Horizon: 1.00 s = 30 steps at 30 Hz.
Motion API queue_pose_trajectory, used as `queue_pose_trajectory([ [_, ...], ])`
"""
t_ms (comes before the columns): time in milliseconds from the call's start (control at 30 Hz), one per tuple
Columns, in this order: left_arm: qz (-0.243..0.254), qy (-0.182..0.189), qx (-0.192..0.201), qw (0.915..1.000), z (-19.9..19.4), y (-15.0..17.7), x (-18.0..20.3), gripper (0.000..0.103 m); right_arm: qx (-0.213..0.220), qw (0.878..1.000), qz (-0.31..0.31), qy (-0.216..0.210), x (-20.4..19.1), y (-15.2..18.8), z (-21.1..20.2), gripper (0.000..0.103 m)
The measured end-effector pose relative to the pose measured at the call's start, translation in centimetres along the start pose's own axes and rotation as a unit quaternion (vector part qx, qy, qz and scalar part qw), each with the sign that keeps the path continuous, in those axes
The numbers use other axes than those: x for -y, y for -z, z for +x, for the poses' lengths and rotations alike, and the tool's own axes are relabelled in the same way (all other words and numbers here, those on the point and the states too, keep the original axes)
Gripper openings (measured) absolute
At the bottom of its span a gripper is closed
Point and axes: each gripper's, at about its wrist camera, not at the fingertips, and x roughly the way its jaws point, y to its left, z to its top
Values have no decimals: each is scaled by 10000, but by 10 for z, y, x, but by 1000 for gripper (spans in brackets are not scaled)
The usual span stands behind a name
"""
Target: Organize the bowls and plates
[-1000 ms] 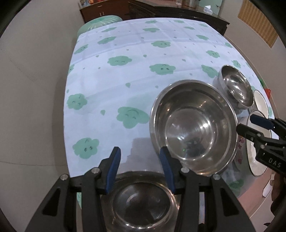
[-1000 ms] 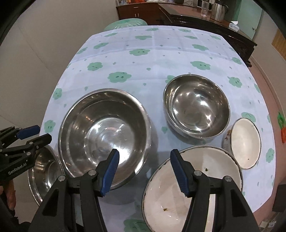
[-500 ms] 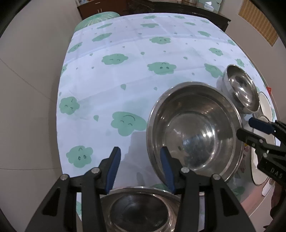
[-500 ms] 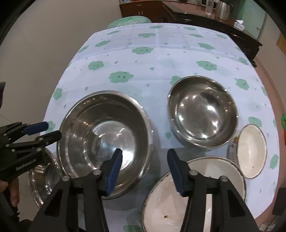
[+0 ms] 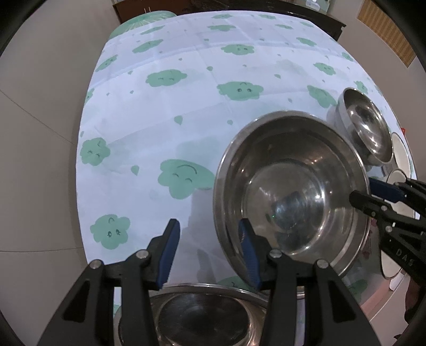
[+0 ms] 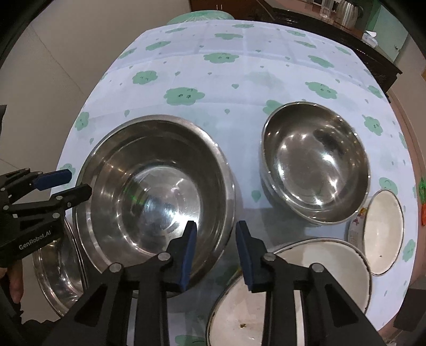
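A large steel bowl (image 6: 154,186) (image 5: 290,191) stands on the tablecloth. My right gripper (image 6: 215,229) is open, its left finger over the bowl's near rim; it also shows in the left wrist view (image 5: 372,191). My left gripper (image 5: 209,237) is open at the bowl's left rim, right finger at the rim; it also shows in the right wrist view (image 6: 69,183). A smaller steel bowl (image 5: 202,316) (image 6: 58,268) lies below the left gripper. A medium steel bowl (image 6: 316,162) (image 5: 367,125), a large white bowl (image 6: 293,292) and a small white bowl (image 6: 383,231) sit to the right.
The round table (image 6: 239,69) has a white cloth with green cloud prints. A green stool (image 5: 143,18) stands at its far edge and a dark wooden cabinet (image 6: 332,29) lies behind. The floor (image 5: 40,133) drops off to the left.
Both grippers have moved closer to the large steel bowl. The right gripper's jaws have narrowed and its left finger now sits over the bowl's rim.
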Motion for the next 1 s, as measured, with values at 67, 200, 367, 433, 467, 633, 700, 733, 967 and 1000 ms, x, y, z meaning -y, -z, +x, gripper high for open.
queue_pose_trajectory([
  [67,4,11,-31,10000,2,0,0,45,-54,10000,-57,20,-2,0,4,30],
  [200,-8,69,-73,9999,6,0,-1,39,-112,9999,-42,83,-2,0,9,25],
  [367,103,210,-80,9997,6,0,5,17,-184,9995,-117,224,-5,-2,13,20],
  [433,168,177,-70,9997,6,0,9,15,-176,9995,-112,238,-6,-3,12,20],
  [467,176,175,-63,9997,6,1,9,15,-171,9995,-93,241,-6,-3,12,19],
  [633,190,184,-51,9996,5,1,7,15,-164,9996,-56,240,-6,-2,13,19],
  [700,201,158,-39,9997,4,1,7,15,-159,9996,-50,248,-5,-2,13,19],
  [733,204,147,-35,9997,4,1,7,15,-163,9996,-40,237,-5,-1,13,19],
  [967,203,133,-10,9997,3,1,7,14,-161,9996,-21,232,-8,-1,12,19],
  [1000,199,132,-4,9997,2,1,7,14,-157,9996,-19,237,-8,-1,12,19],
])
